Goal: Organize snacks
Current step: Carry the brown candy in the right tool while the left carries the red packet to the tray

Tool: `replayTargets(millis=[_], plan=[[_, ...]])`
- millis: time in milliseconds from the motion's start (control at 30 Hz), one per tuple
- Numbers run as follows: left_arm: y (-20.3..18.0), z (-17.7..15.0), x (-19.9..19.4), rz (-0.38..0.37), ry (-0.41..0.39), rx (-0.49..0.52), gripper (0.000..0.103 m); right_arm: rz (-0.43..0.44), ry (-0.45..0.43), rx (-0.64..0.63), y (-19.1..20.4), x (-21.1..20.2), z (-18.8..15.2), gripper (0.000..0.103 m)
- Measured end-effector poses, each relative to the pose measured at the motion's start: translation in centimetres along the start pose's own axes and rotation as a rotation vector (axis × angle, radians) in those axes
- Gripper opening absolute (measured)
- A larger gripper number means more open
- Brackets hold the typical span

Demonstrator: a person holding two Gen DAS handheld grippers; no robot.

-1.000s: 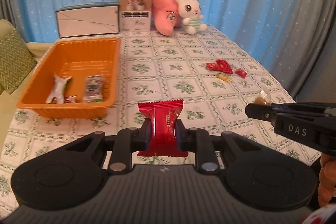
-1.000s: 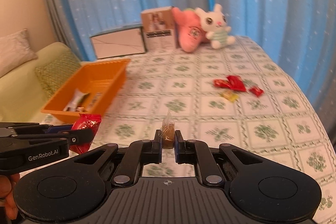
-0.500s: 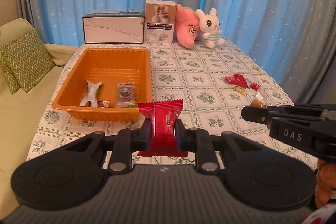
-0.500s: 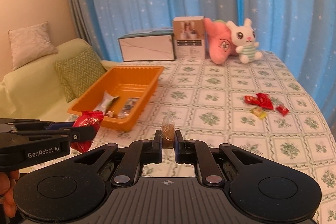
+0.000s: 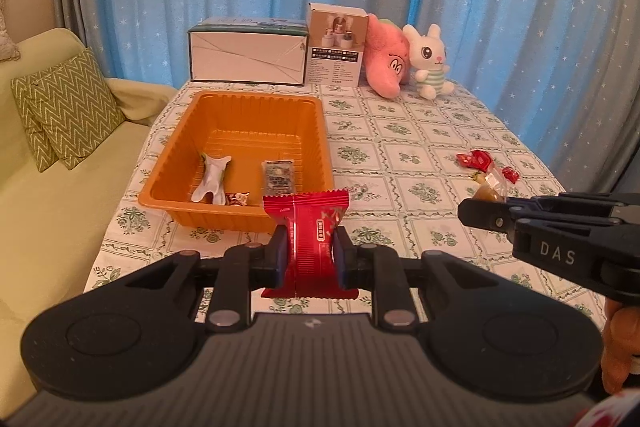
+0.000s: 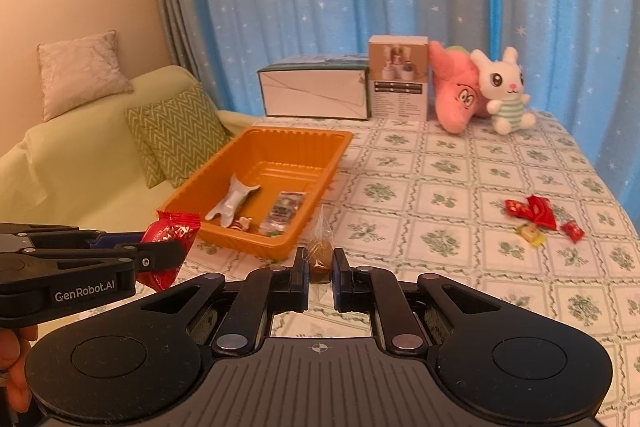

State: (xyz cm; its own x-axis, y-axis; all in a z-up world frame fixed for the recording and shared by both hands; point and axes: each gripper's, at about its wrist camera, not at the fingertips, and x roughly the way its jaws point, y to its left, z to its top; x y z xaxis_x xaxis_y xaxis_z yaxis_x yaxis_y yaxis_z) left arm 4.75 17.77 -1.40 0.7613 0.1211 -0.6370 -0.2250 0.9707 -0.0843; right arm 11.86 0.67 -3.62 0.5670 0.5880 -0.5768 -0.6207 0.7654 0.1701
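My left gripper (image 5: 308, 257) is shut on a red snack packet (image 5: 310, 231), held upright above the table's near edge, just short of the orange tray (image 5: 192, 187). My right gripper (image 6: 321, 273) is shut on a small brown candy in clear wrap (image 6: 319, 247). From the right wrist view the left gripper (image 6: 176, 251) shows at the left with the red packet (image 6: 170, 239). The right gripper (image 5: 468, 213) with the brown candy (image 5: 488, 193) enters the left wrist view from the right. The tray (image 6: 240, 245) holds a white packet (image 5: 212, 179), a clear green packet (image 5: 277, 179) and a small candy (image 5: 237, 199).
Loose red and yellow candies (image 6: 538, 217) lie on the patterned tablecloth (image 6: 440, 195) at the right. Two boxes (image 5: 248, 55) and two plush toys (image 5: 430, 61) stand at the table's far end before blue curtains. A green sofa with cushions (image 5: 68, 107) borders the table's left side.
Both grippers have drawn back and risen with their snacks still held. The tray and far end of the table now sit further off, and more of the sofa shows.
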Motion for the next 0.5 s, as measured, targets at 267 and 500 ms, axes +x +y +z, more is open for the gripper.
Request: replayTargets(millis=[267, 500], plan=[[2.4, 0.8, 1.0, 0.020, 0.005, -0.001, 0.021, 0.046, 0.022, -0.022, 1.4, 2.8, 1.3, 0.011], [5.5, 2.5, 3.1, 0.053, 0.015, 0.004, 0.021, 0.087, 0.045, -0.038, 2.6, 6.8, 3.2, 0.011]])
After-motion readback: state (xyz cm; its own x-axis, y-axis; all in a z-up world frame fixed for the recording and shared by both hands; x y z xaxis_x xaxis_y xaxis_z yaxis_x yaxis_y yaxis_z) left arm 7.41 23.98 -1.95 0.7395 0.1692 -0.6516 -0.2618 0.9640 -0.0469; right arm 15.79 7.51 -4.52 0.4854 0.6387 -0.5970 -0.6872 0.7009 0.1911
